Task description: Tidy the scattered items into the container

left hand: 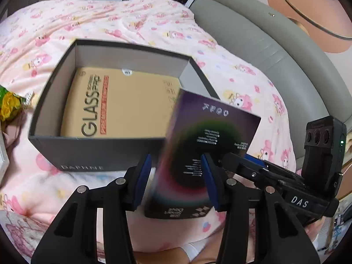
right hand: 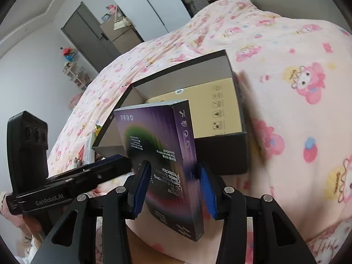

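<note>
Purple box [right hand: 162, 165] upright between both my grippers, in front of container [left hand: 96, 154] on bed; fingers [right hand: 143, 184] spread, contact unclear; light, stiff, slick carton, pinch broad faces

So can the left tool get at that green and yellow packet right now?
Probably not yet: the left tool has the purple screen protector box between its fingers. The green and yellow packet itself lies uncovered left of the DAPHNE box.
</note>
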